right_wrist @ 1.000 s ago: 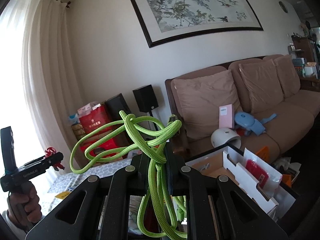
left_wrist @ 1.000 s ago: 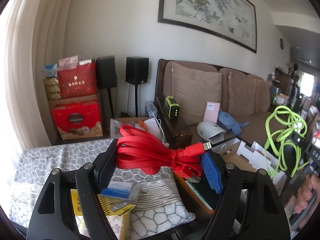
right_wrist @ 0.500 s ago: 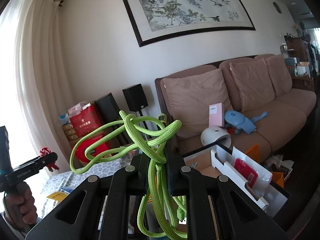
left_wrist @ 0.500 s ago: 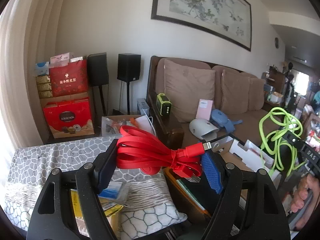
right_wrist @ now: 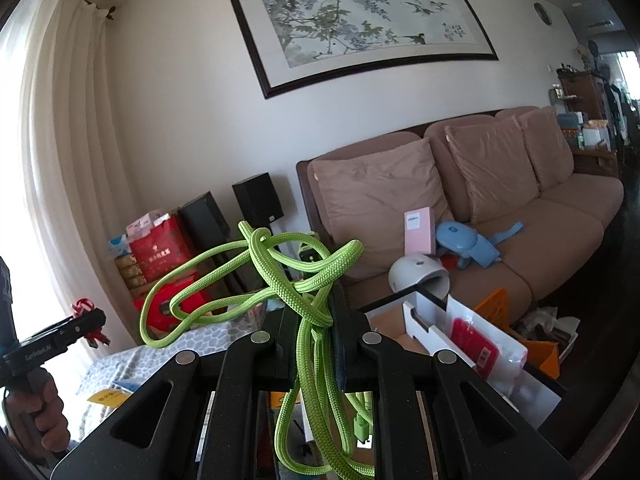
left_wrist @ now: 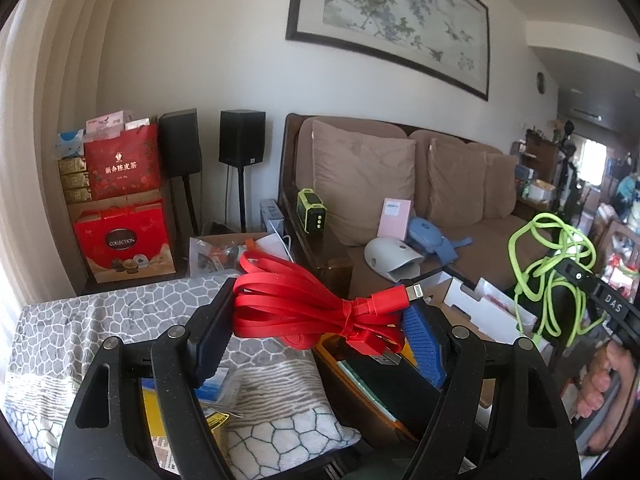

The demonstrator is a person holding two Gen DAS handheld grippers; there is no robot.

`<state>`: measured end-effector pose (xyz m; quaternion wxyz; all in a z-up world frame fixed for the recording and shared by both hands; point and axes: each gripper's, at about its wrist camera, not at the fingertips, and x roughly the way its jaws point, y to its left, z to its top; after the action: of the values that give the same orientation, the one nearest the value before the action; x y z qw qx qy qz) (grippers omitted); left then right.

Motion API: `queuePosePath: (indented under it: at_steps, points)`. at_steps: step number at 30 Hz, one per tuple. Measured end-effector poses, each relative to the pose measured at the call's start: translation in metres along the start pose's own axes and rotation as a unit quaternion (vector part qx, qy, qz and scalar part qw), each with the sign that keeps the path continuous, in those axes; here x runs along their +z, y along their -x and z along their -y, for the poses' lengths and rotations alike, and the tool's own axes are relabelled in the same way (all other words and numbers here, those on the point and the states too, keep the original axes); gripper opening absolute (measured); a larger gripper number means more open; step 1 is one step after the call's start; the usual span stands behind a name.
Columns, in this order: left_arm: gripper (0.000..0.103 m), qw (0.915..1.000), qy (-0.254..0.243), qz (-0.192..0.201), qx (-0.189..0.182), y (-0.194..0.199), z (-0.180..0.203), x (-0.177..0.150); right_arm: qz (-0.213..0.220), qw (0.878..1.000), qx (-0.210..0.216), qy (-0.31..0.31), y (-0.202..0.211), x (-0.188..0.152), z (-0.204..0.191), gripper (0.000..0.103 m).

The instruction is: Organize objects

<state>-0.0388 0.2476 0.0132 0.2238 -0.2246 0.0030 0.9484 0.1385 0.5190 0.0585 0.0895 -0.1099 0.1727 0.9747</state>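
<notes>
Left gripper (left_wrist: 316,322): jaws stand wide and clamp a bundled red flat cable (left_wrist: 304,308) between them.
Red cable axis: long axis runs across the jaws, 9 to 3 o'clock; its white-tipped plug (left_wrist: 414,291) points toward 2 o'clock, and a metal USB plug (left_wrist: 386,358) hangs toward 5 o'clock.
Right gripper (right_wrist: 316,326): jaws nearly together, pinching a lime green braided cord (right_wrist: 280,276).
Green cord axis: loose loops spread toward 10 o'clock above the jaws; strands hang toward 6 o'clock, cut off by the frame edge.
Below the fingers: grey patterned cloth (left_wrist: 80,320) at 8 o'clock, an open white cardboard box (right_wrist: 424,320) at 3 o'clock.
Farther out: brown sofa (right_wrist: 560,220) with a pink box (right_wrist: 419,230).
Hard to make out: box contents, partly hidden behind the grippers.
Person's hands: only partly visible at the frame edges.
</notes>
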Motion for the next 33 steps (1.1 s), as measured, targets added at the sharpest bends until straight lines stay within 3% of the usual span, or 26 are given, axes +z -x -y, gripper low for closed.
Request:
queuePosePath:
  at_steps: [33]
  points:
    - [0.075,0.9998,-0.002,0.007,-0.02,-0.004,0.026,0.008,0.02,0.998,-0.046,-0.034,0.017,0.01,0.044,0.012]
